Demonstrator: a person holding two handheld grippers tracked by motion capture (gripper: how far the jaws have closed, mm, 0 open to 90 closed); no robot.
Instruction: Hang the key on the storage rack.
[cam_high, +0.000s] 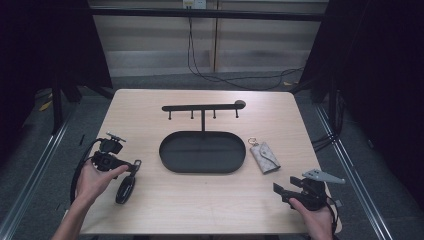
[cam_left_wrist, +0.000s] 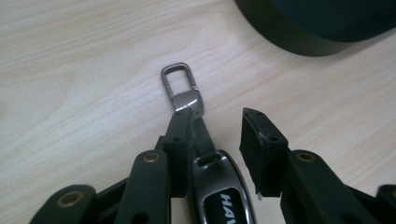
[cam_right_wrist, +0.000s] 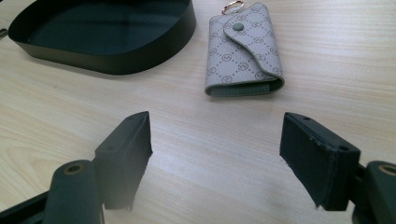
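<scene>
A black and silver key fob (cam_left_wrist: 219, 196) with a metal clasp (cam_left_wrist: 180, 81) lies on the wooden table, left of the tray. My left gripper (cam_left_wrist: 217, 116) is low over it, straddling the fob's strap. One pad touches the strap and the other stands apart from it, so the jaws are open. In the high view the fob (cam_high: 125, 189) lies just below my left gripper (cam_high: 134, 166). My right gripper (cam_high: 277, 189) rests at the front right, open and with nothing in it (cam_right_wrist: 215, 126). Ahead of it lies a beige patterned key pouch (cam_right_wrist: 245, 51).
A black oval tray (cam_high: 202, 170) sits mid-table, with a black hook rack (cam_high: 202, 107) standing at its far edge. The key pouch (cam_high: 265, 156) lies just right of the tray (cam_right_wrist: 116, 60). Cables run across the floor beyond the table.
</scene>
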